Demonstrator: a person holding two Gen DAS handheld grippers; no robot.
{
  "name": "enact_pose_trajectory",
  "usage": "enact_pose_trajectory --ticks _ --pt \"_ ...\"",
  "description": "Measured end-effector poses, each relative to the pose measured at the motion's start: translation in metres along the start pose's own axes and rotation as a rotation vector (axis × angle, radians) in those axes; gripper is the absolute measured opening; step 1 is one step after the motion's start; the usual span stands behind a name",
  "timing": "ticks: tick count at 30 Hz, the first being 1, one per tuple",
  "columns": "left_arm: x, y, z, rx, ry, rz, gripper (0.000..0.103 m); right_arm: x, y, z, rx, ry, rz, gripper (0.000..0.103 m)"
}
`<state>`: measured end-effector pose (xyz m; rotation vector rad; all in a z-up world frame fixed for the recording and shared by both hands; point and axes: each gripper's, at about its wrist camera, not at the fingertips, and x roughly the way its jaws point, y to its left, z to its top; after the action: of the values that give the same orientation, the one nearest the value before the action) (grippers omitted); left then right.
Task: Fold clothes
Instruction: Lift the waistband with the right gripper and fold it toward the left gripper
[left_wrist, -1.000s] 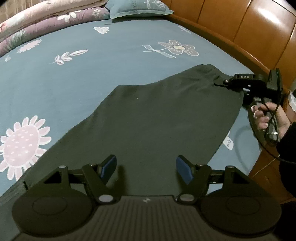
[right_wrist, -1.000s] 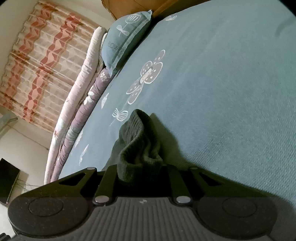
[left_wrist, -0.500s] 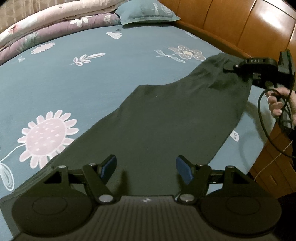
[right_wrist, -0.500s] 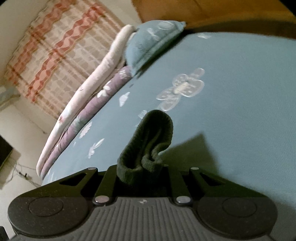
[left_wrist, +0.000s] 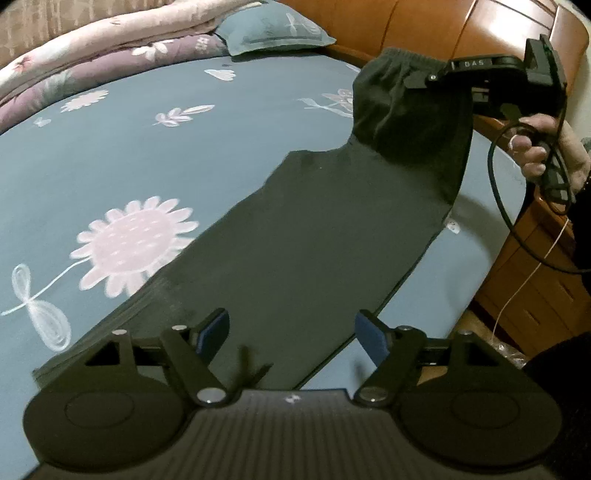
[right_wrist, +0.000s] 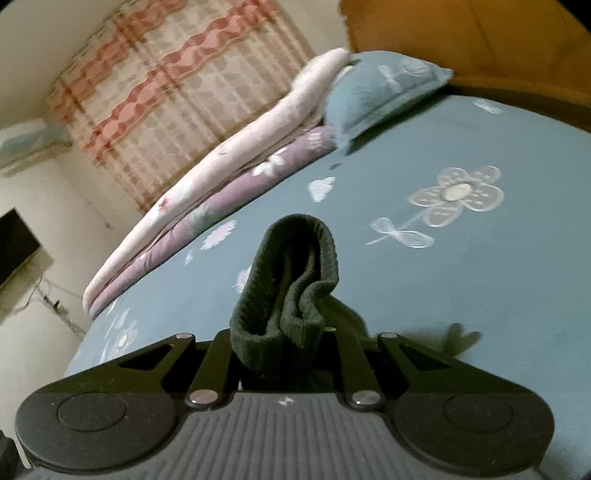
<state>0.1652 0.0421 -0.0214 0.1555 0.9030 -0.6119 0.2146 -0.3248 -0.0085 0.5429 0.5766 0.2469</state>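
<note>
A dark green garment (left_wrist: 314, 236) lies lengthwise on the blue flowered bed sheet (left_wrist: 110, 155). Its far end with a ribbed cuff (left_wrist: 399, 62) is lifted off the bed. My right gripper (left_wrist: 417, 79) is shut on that cuff, and a hand holds its handle. In the right wrist view the folded ribbed cuff (right_wrist: 291, 280) sticks up from between the shut fingers of the right gripper (right_wrist: 284, 347). My left gripper (left_wrist: 291, 332) hovers over the near end of the garment, its jaws opening with nothing pinched between the blue pads (left_wrist: 216, 328).
A blue pillow (left_wrist: 273, 31) and a rolled pink and purple quilt (left_wrist: 103, 59) lie at the head of the bed. A wooden headboard (left_wrist: 424, 26) and wooden drawers (left_wrist: 532, 288) stand on the right. A patterned curtain (right_wrist: 177, 85) hangs behind.
The right gripper has risen with the cuff, lifting the far end of the garment off the sheet. The left gripper has slid along the garment toward its near end.
</note>
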Motion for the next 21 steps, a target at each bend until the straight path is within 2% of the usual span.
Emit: enact_pose_trajectory --ticks 9,21 --pt "-0.029 0.044 -0.036 -0.065 -0.049 0.027 0.076 0.012 0.087 -0.023 -0.127 0.05 0.04 0.015" --pt "-0.052 0.074 -0.068 -0.134 -0.079 0.057 0.077 0.042 0.179 -0.07 -0.266 0.198 0.168 0.015"
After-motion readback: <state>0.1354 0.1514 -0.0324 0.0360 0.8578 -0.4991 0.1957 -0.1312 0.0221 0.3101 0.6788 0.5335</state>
